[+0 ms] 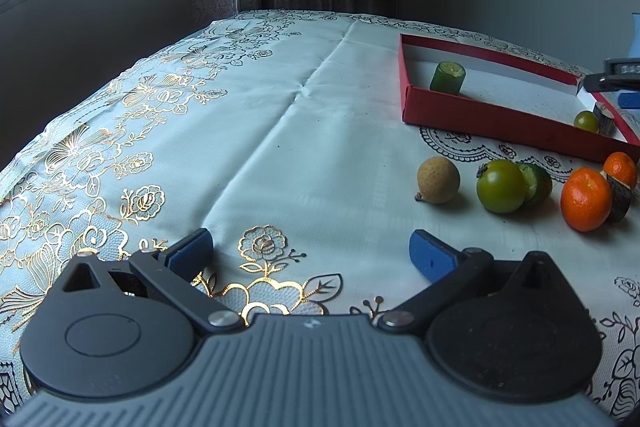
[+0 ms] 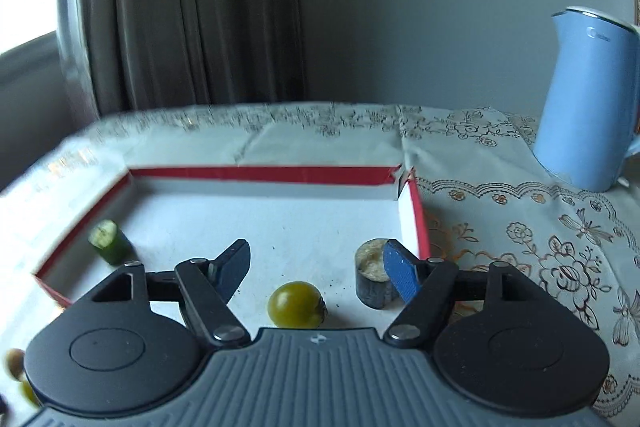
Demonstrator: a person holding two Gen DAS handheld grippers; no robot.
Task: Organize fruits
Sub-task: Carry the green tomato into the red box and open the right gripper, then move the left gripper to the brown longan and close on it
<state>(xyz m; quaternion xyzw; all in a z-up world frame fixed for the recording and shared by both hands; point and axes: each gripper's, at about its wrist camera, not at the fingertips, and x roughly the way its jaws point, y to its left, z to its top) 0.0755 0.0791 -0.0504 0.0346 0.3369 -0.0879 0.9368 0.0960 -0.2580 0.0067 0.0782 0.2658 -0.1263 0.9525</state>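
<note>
A shallow red box (image 2: 260, 175) with a white floor lies under my right gripper (image 2: 316, 263), which is open with nothing between its pads. A small green tomato (image 2: 296, 305) rests on the box floor just behind the fingertips, untouched. A dark-skinned cut piece (image 2: 372, 279) stands by the right finger, and a cucumber piece (image 2: 108, 241) stands at the box's left. My left gripper (image 1: 312, 259) hovers open over the tablecloth. To its right, outside the red box (image 1: 480, 115), lie a brown round fruit (image 1: 438, 179), a green tomato (image 1: 502, 186) and two tangerines (image 1: 586, 199).
A light blue kettle (image 2: 584, 99) stands on the table to the right of the box. The flowered tablecloth (image 1: 240, 147) stretches left to the table edge. Curtains and a window lie behind. A cut green piece (image 1: 538, 183) leans behind the tomato on the cloth.
</note>
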